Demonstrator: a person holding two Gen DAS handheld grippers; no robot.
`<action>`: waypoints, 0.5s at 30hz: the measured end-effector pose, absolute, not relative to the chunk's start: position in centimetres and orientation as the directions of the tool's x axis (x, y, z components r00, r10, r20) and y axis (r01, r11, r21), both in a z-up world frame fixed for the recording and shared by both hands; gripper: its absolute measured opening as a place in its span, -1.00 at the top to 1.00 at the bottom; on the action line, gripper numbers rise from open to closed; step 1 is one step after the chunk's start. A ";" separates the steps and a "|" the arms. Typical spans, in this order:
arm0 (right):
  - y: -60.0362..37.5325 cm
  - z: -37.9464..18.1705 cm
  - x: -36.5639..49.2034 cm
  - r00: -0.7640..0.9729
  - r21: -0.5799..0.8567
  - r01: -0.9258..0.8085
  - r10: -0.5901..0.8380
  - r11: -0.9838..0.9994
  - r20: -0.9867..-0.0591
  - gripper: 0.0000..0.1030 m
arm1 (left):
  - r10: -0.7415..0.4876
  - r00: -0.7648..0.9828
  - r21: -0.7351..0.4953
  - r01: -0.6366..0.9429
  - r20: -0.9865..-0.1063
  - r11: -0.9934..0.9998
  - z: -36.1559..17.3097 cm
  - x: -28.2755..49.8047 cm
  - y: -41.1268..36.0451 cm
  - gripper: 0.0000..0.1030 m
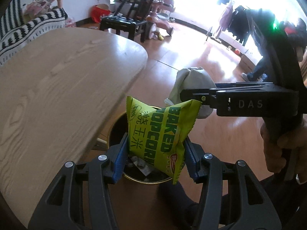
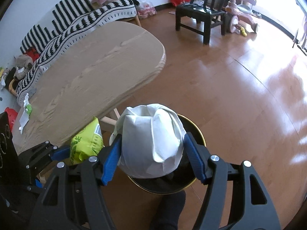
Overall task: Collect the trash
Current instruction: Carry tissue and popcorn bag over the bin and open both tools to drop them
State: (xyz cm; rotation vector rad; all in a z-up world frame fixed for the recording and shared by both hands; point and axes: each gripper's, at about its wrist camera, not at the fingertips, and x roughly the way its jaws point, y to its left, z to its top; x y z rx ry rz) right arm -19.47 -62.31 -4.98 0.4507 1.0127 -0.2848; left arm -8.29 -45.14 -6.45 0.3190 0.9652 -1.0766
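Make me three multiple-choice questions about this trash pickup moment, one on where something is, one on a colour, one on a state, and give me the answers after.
1. Where is the trash bin?
A. On the wooden table
B. On the floor beside the table, under both grippers
C. On the black chair

2. What colour is the popcorn bag?
A. Red
B. Blue
C. Yellow-green

3. What is the right gripper doing?
A. Holding a white wrapped bundle
B. Hanging empty
C. Gripping the table edge

Answers:
1 B: its gold rim shows on the brown floor below the held items, next to the table.
2 C: the bag in the left gripper is lime with green lettering.
3 A: the blue pads press on either side of the bundle.
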 end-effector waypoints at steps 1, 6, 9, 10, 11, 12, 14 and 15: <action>-62.3 -5.1 -19.5 0.500 0.227 0.433 -0.024 0.872 -0.865 -0.25 | -0.595 0.129 -0.217 0.853 -0.793 0.474 -6.6 -8.3 -45.3 -0.01; -62.5 -5.8 -19.2 0.477 0.212 0.439 -0.027 0.873 -0.878 -0.26 | -0.587 0.111 -0.223 0.856 -0.802 0.467 -7.6 -7.9 -45.8 -0.01; -62.6 -6.0 -19.1 0.471 0.208 0.439 -0.026 0.874 -0.882 -0.27 | -0.583 0.103 -0.225 0.858 -0.806 0.463 -8.0 -7.9 -46.2 -0.01; -62.6 -6.0 -19.0 0.470 0.208 0.439 -0.026 0.874 -0.882 -0.27 | -0.583 0.102 -0.226 0.857 -0.806 0.463 -8.1 -8.0 -46.1 -0.01; -62.7 -6.0 -19.0 0.470 0.208 0.440 -0.026 0.874 -0.883 -0.27 | -0.583 0.101 -0.228 0.857 -0.806 0.463 -8.1 -8.0 -46.2 -0.01; -62.7 -6.0 -19.0 0.469 0.208 0.440 -0.026 0.873 -0.883 -0.27 | -0.584 0.099 -0.230 0.856 -0.806 0.462 -8.2 -8.0 -46.2 -0.01; -62.8 -6.0 -18.9 0.468 0.208 0.442 -0.026 0.872 -0.883 -0.27 | -0.583 0.097 -0.230 0.857 -0.807 0.461 -8.2 -8.0 -46.4 -0.01; -62.9 -6.1 -18.9 0.468 0.208 0.443 -0.027 0.872 -0.884 -0.27 | -0.583 0.098 -0.230 0.857 -0.807 0.461 -8.2 -8.2 -46.5 -0.02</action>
